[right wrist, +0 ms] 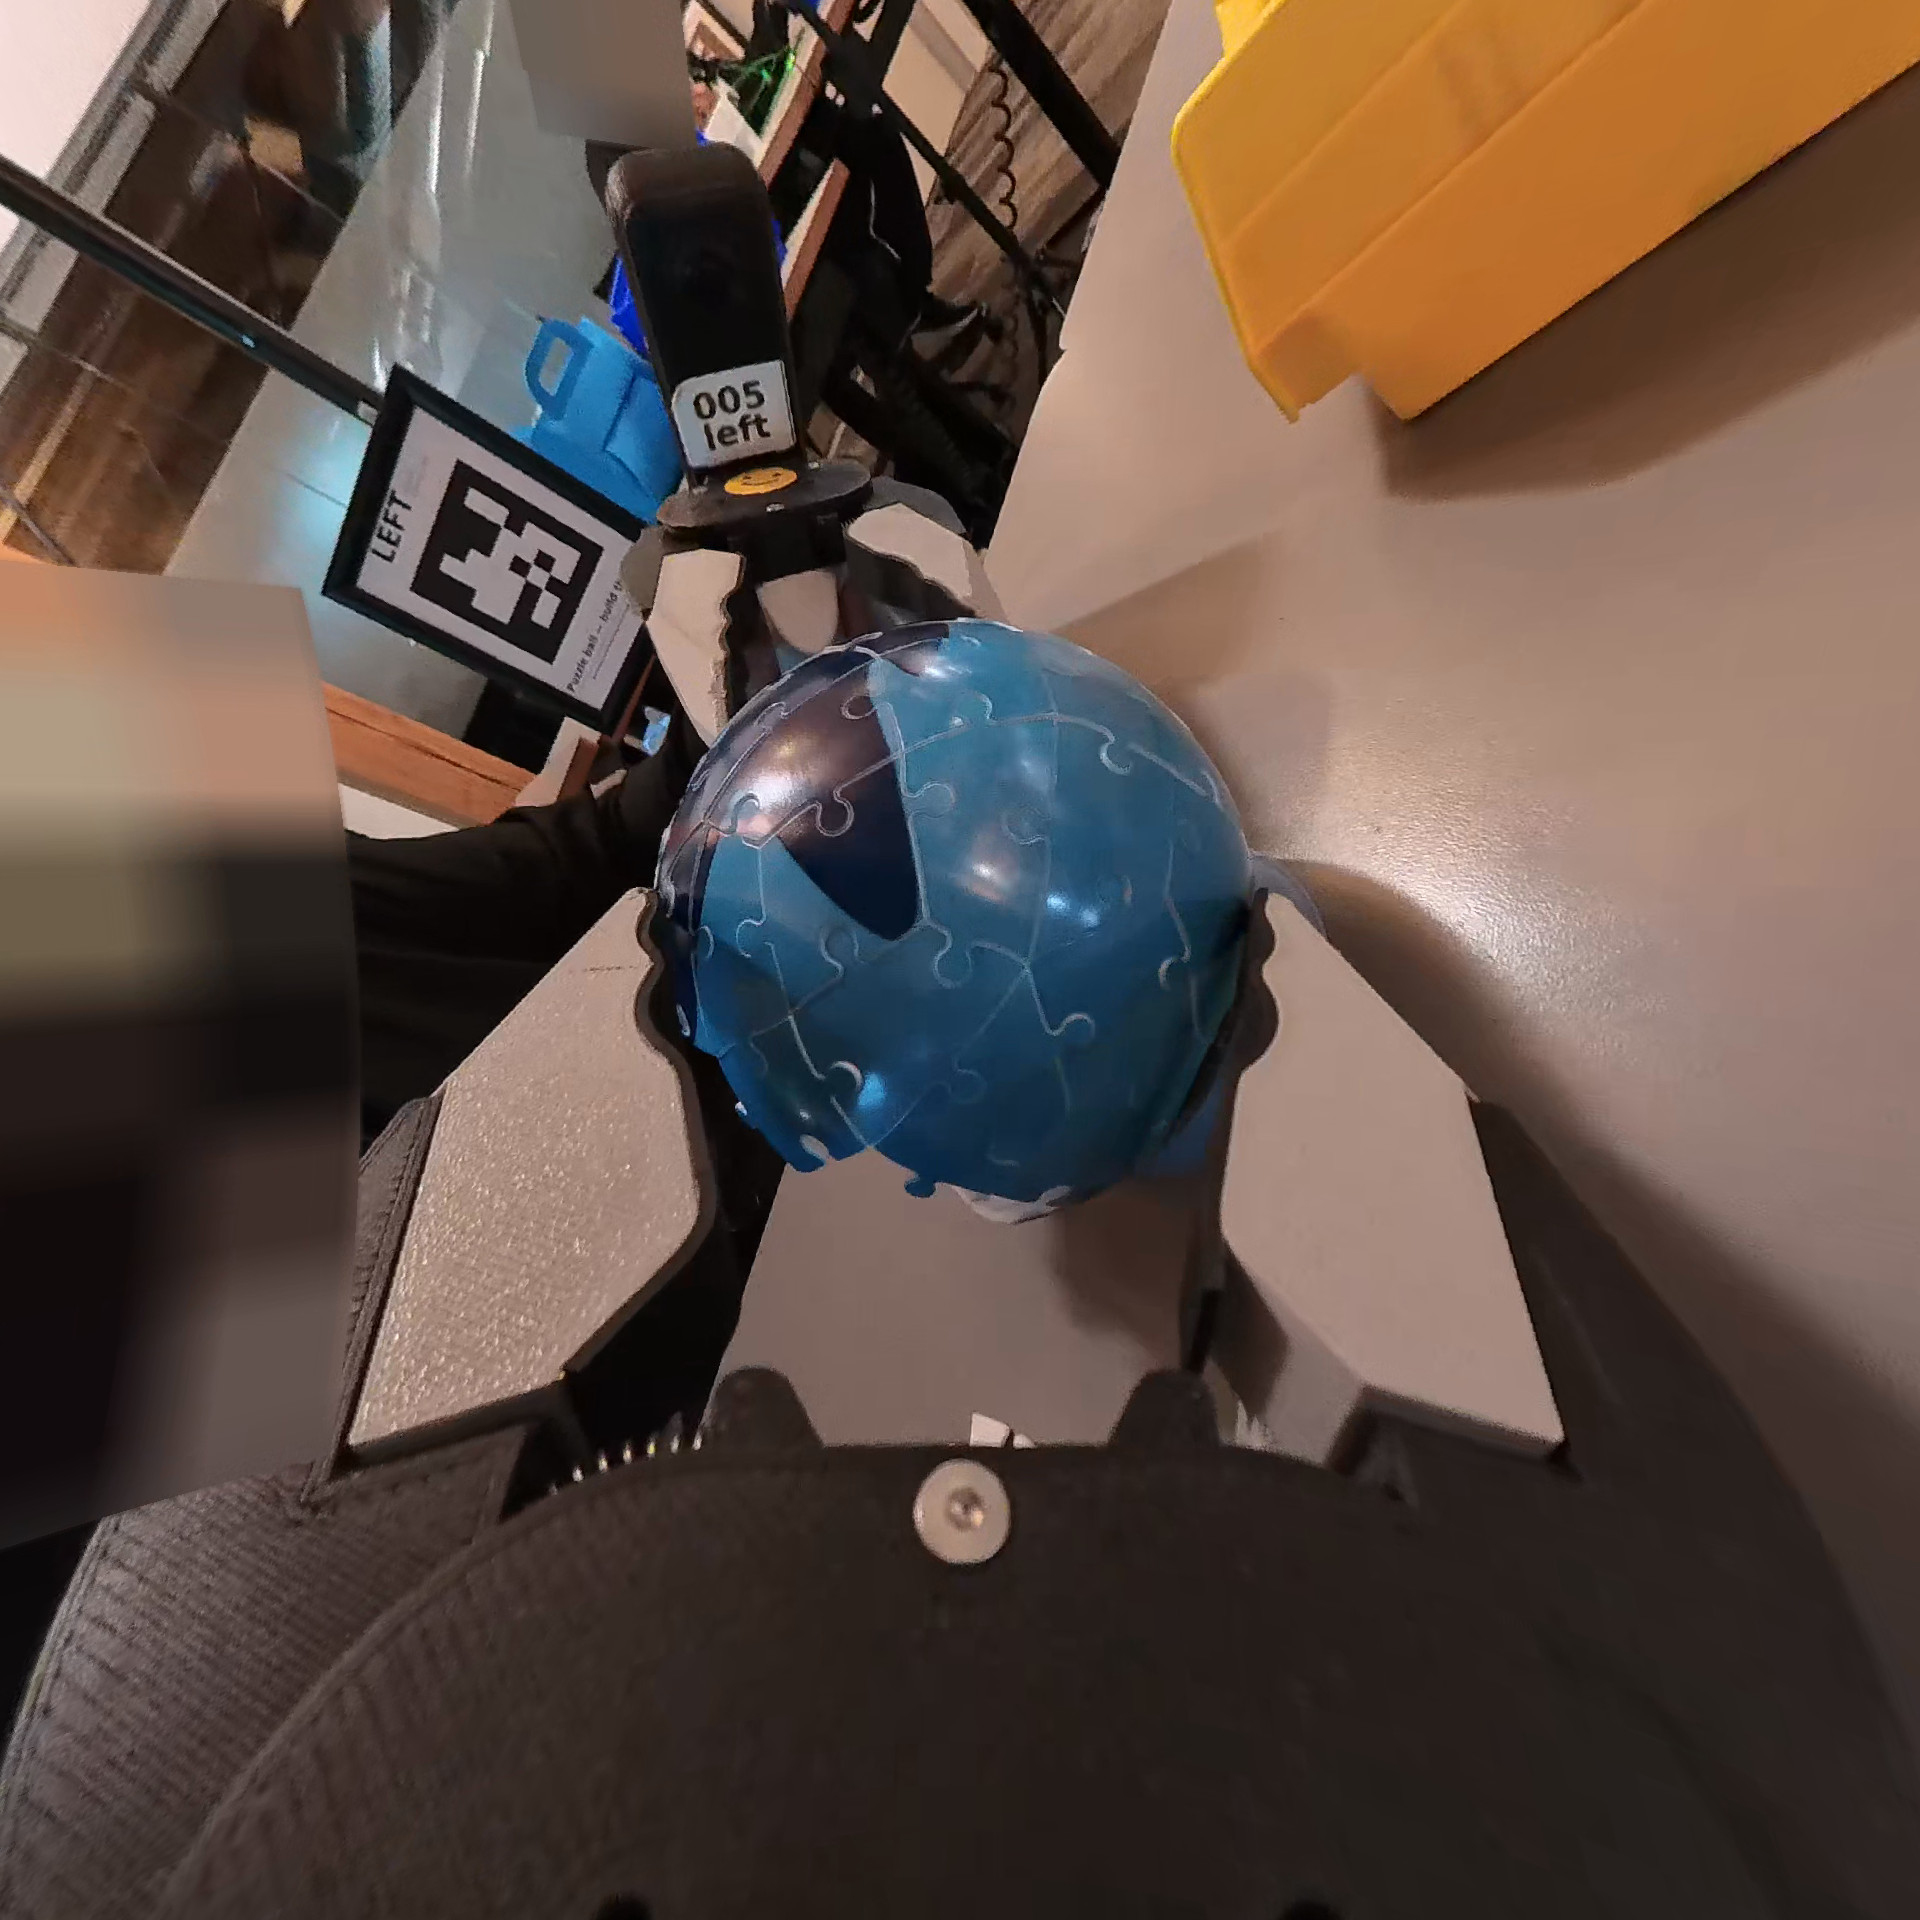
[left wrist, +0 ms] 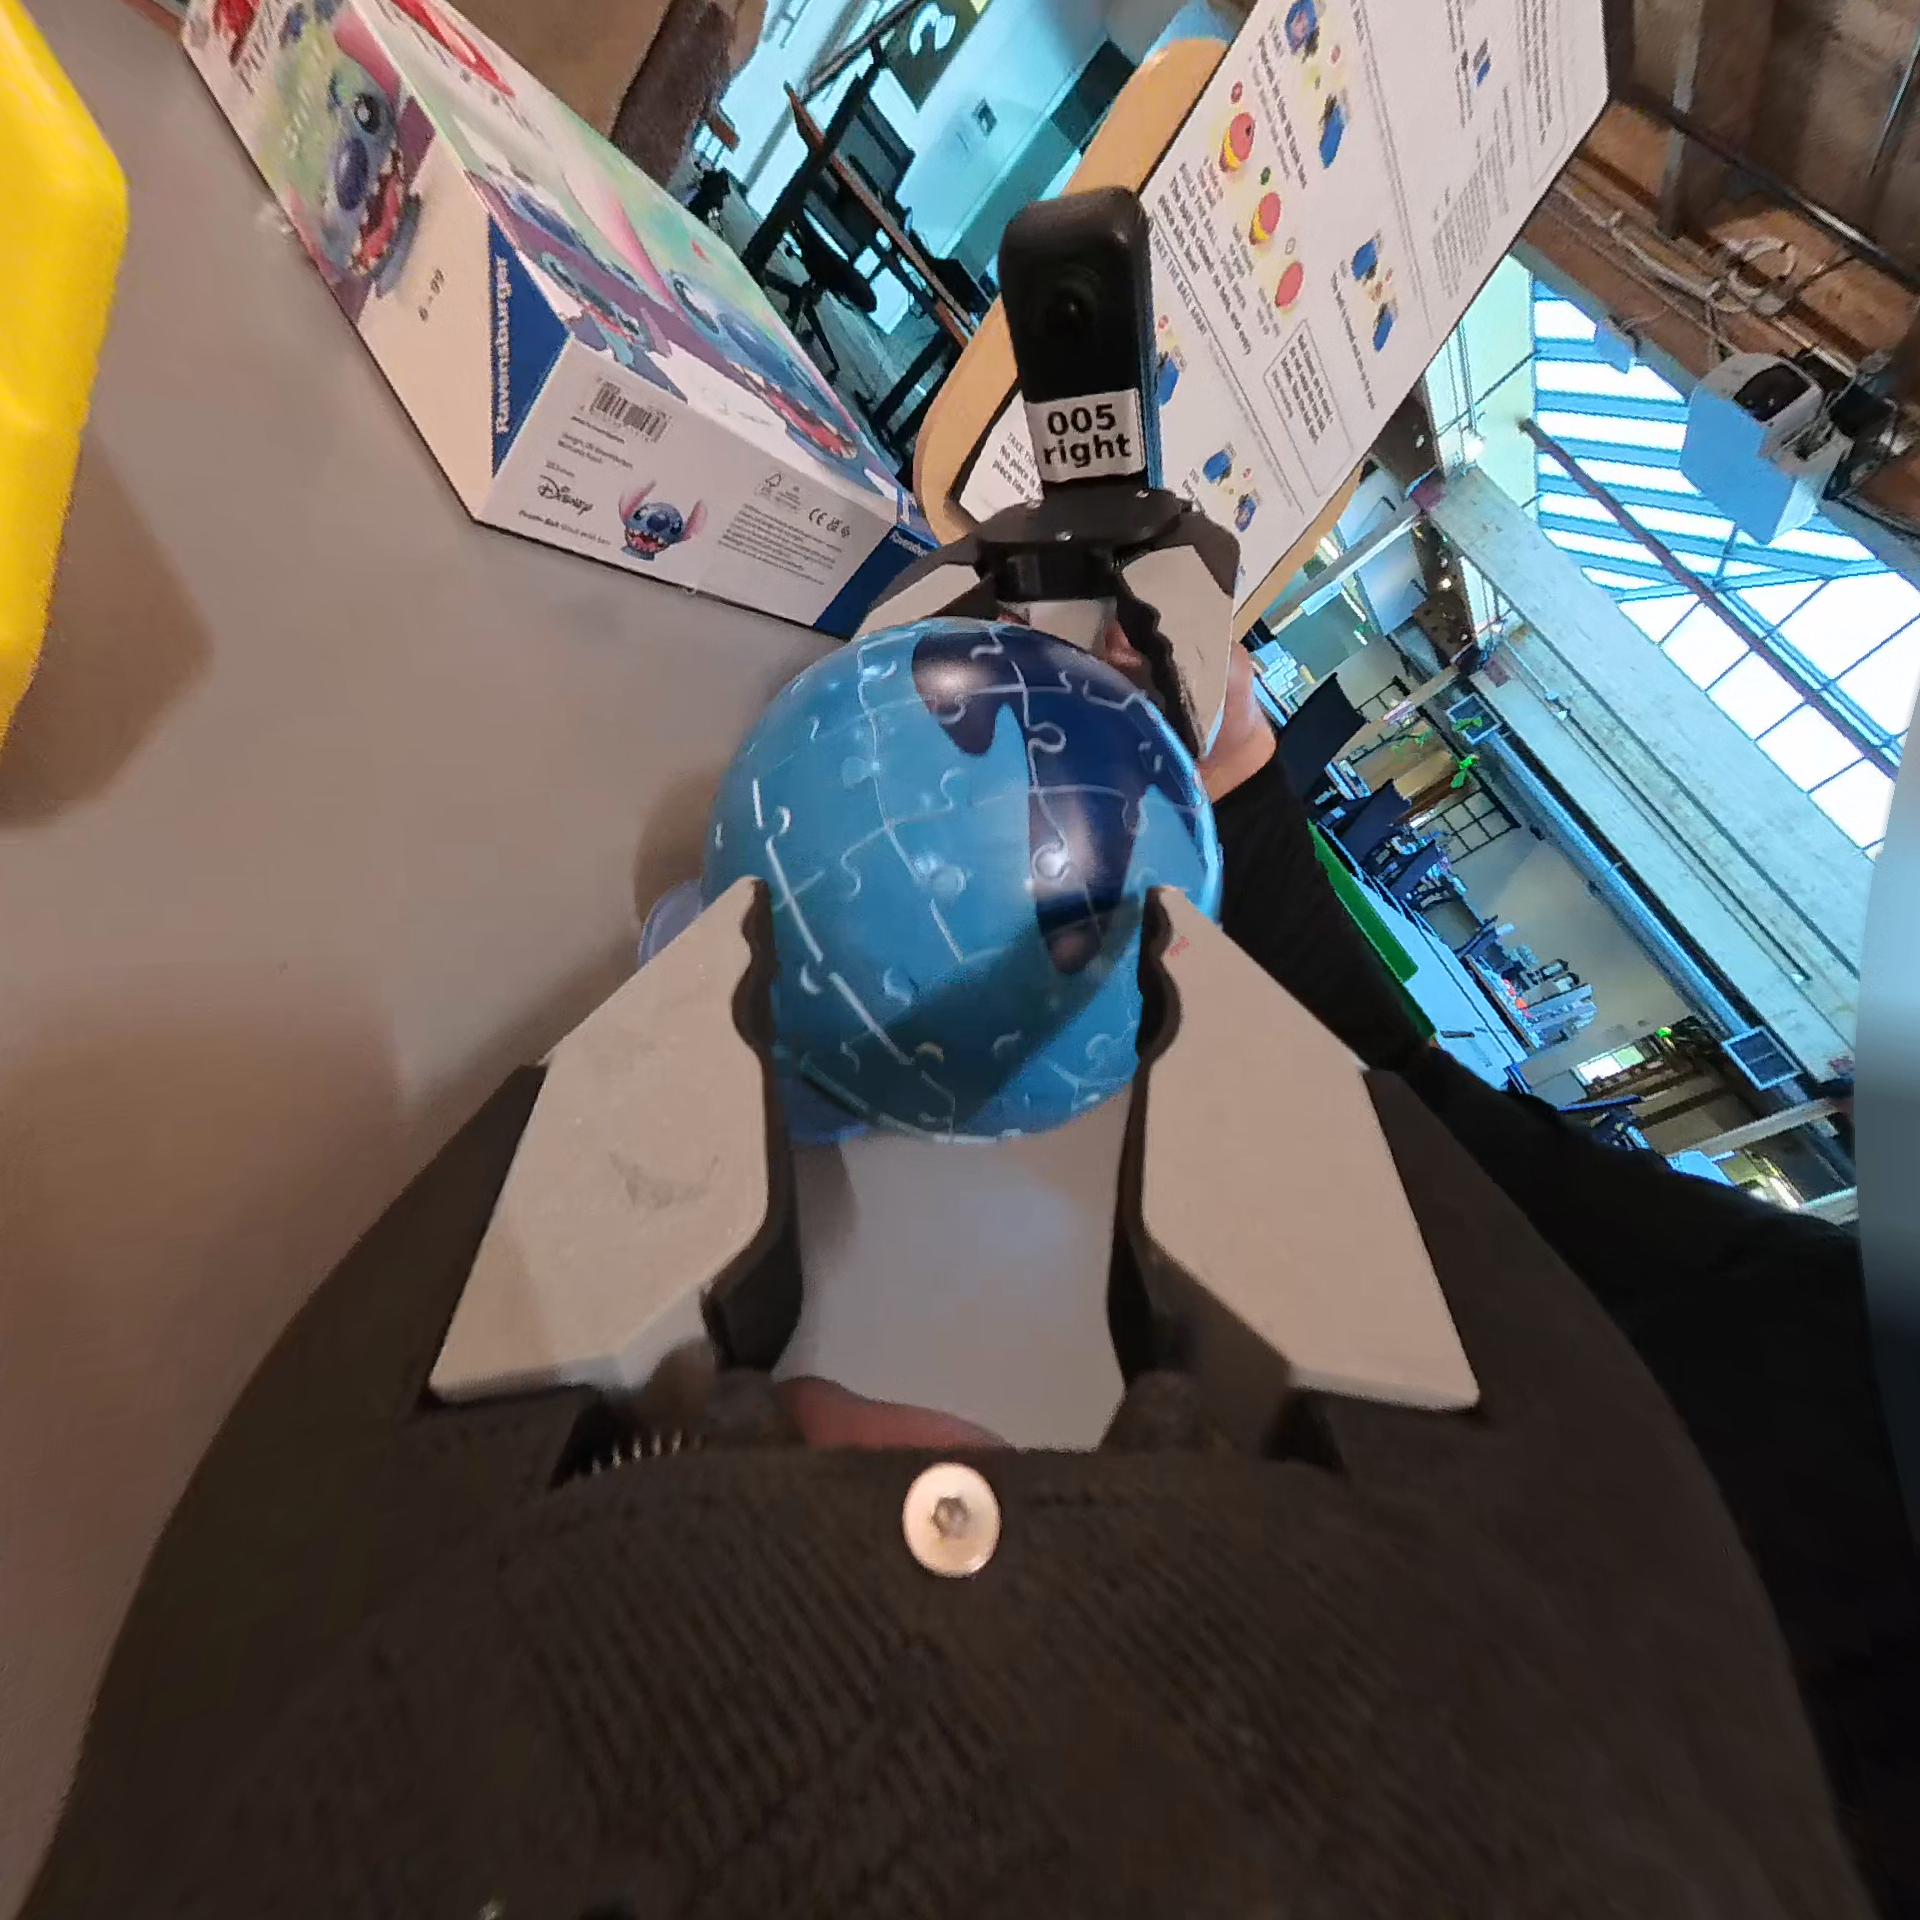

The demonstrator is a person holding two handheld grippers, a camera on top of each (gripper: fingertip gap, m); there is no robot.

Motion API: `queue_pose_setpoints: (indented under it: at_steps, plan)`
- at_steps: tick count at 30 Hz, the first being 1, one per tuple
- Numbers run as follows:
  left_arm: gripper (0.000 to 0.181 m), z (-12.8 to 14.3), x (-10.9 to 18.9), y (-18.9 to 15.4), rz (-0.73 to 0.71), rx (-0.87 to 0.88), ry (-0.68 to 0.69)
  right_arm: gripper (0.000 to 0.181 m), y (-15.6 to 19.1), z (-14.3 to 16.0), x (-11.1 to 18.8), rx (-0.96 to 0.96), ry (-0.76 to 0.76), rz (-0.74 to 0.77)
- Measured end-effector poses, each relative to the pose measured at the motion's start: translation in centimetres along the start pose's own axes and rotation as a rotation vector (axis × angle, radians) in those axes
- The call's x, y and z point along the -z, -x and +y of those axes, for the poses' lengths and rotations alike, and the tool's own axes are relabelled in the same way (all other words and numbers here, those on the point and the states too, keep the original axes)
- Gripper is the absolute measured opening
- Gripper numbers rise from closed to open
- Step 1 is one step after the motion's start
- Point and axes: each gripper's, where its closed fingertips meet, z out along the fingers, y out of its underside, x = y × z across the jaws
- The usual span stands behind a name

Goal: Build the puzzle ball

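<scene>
Evidently near completion: both the left claw [left wrist: 961, 935] and right claw [right wrist: 951, 951] clasped the puzzle ball [right wrist: 956, 914] above the desk [right wrist: 1558, 831]; its underside possibly remained unfinished.

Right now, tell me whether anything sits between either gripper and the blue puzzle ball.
Nothing visible does. The left gripper and the right gripper each grip the glossy blue puzzle ball directly from opposite sides.
</scene>
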Motion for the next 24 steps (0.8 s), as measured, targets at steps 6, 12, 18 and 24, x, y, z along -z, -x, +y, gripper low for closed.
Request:
queue_pose_setpoints:
  at_steps: [6,12,18,24]
  plan:
    - [0.083,2.2,1.3,0.8,-0.034,-0.002,0.074,0.104,-0.5,0.0,0.3,0.008,-0.004,0.022]
    - [0.085,2.9,-0.2,-0.2,0.002,0.008,0.102,0.105,-0.5,0.2,0.2,0.000,0.000,0.019]
    - [0.082,2.2,-0.9,0.2,-0.040,-0.036,0.097,0.109,-0.3,0.4,0.1,0.070,0.028,0.081]
    - [0.083,1.7,-1.5,0.4,-0.021,-0.051,0.090,0.111,-0.5,0.0,0.5,0.080,0.013,0.108]
